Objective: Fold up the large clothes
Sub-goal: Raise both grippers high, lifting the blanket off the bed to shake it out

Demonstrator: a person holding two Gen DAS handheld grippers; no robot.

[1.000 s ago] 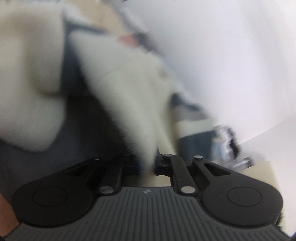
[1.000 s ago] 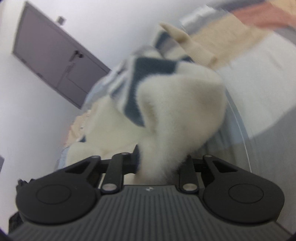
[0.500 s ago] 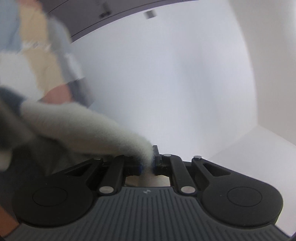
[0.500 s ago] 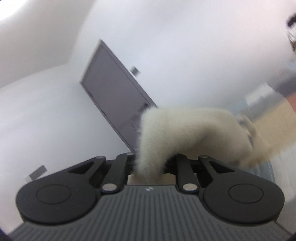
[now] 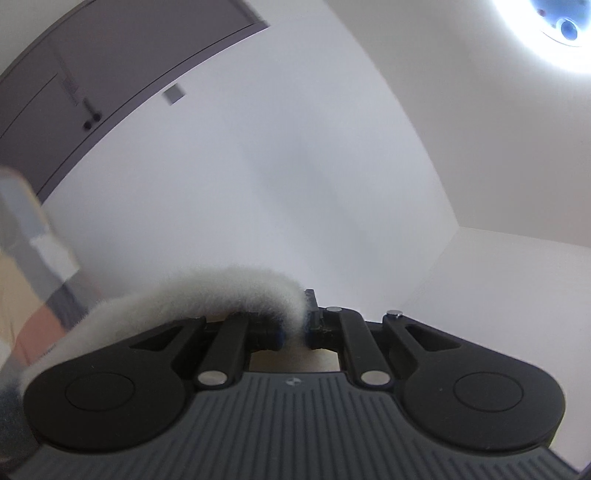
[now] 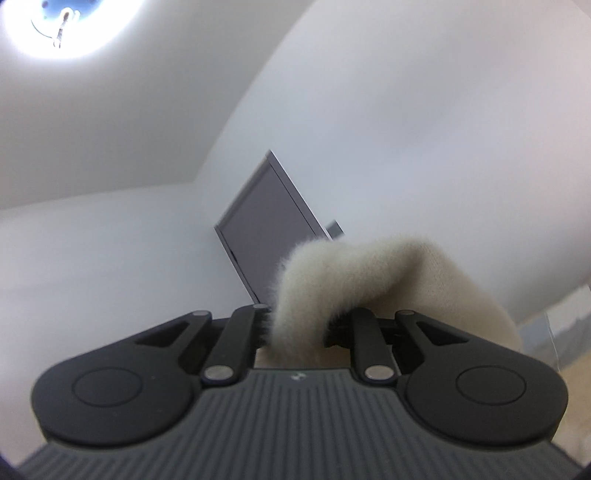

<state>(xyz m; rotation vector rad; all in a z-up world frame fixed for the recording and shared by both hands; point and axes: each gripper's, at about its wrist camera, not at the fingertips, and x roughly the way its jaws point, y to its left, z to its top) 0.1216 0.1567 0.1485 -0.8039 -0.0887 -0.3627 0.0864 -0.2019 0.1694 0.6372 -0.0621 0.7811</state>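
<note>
A fluffy cream garment (image 5: 207,291) is pinched in both grippers. In the left wrist view my left gripper (image 5: 293,328) is shut on a fold of it, and the fabric arcs away to the left and down past the gripper body. In the right wrist view my right gripper (image 6: 297,328) is shut on a thicker bunch of the same garment (image 6: 354,273), which drapes off to the right. Both grippers point up toward the walls and ceiling. The rest of the garment is hidden below the gripper bodies.
A grey door (image 5: 92,81) is at the upper left of the left wrist view and shows in the right wrist view (image 6: 266,221). Ceiling lamps (image 5: 561,29) (image 6: 62,26) glare above. A blurred striped surface (image 5: 29,258) lies at the far left.
Both grippers have swung upward with the garment in them. The views went from the striped bed and piled fabric to the walls, door and ceiling.
</note>
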